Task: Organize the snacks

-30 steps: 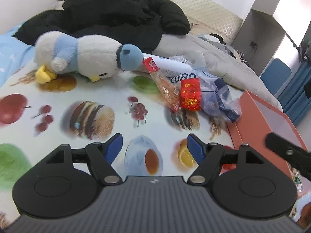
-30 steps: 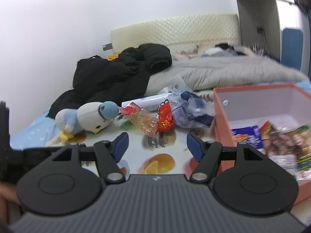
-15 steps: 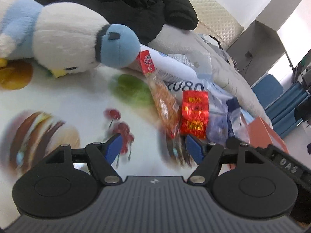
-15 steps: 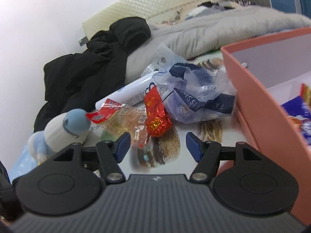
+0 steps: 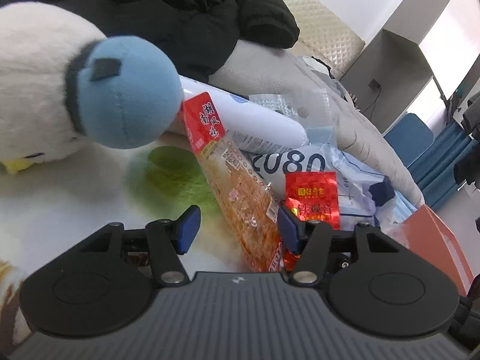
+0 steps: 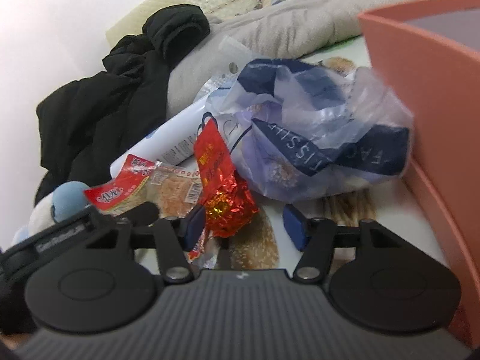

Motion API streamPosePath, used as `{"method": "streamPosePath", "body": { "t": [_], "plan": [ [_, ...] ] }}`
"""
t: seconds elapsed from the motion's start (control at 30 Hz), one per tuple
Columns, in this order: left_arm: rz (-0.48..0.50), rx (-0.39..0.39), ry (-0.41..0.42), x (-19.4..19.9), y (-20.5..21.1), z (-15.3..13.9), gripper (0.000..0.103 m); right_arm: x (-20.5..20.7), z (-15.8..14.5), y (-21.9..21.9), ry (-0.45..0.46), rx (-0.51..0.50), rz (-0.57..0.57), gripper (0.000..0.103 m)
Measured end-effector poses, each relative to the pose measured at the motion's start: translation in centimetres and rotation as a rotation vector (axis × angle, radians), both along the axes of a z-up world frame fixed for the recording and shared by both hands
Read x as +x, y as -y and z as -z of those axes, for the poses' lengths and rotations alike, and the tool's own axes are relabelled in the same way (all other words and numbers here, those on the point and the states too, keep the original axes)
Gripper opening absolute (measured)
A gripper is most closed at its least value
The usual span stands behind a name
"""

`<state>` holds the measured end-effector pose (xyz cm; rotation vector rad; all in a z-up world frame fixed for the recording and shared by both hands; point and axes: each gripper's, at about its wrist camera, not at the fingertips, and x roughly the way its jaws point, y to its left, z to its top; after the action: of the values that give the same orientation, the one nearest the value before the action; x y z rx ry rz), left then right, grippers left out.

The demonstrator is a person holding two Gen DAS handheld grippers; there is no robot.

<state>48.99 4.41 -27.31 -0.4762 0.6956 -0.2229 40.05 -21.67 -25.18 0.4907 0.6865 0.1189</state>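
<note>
Left gripper [image 5: 237, 229], closing but unclamped, astride orange snack packet [image 5: 240, 186] beside "2080" tube [image 5: 264, 132].

A long clear snack packet [image 5: 240, 180] with a red printed header and orange strips inside lies flat on the fruit-printed bed cover, its red end up against the blue end of a plush toy. Just beside it, partly over its lower edge, lies a crinkled red foil packet [image 6: 222, 192] with gold print, resting against a crumpled blue-and-white plastic bag. An open salmon-pink box [image 6: 432, 90] stands upright on the cover to the right of the bag.
</note>
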Motion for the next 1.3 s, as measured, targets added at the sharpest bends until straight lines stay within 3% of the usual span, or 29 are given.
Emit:
{"method": "streamPosePath", "body": {
  "t": [0.23,0.43,0.6,0.8,1.03,1.3],
  "plan": [
    [0.008,-0.012,-0.001,1.2,0.2,1.0,0.023,0.8,0.4,-0.2,0.032,-0.013,-0.018,0.034],
    [0.01,0.053,0.029,0.2,1.3,-0.2,0.008,0.5,-0.3,-0.5,0.05,-0.052,-0.025,0.024],
    [0.005,0.109,0.048,-1.6,1.9,-2.1,0.004,-0.7,-1.5,-0.6,0.061,-0.079,-0.027,0.023],
    [-0.004,0.118,0.041,-5.3,2.0,-4.3,0.001,-3.5,-2.9,-0.6,0.057,-0.109,-0.035,0.022],
    [-0.039,0.164,0.023,-10.5,1.1,-6.6,0.001,-7.3,-4.9,-0.5,0.062,-0.186,-0.086,0.016],
    [-0.015,0.193,-0.007,-17.8,1.6,-7.5,0.001,-12.9,-6.3,-0.3,0.061,-0.25,-0.139,0.016]
  ]
}}
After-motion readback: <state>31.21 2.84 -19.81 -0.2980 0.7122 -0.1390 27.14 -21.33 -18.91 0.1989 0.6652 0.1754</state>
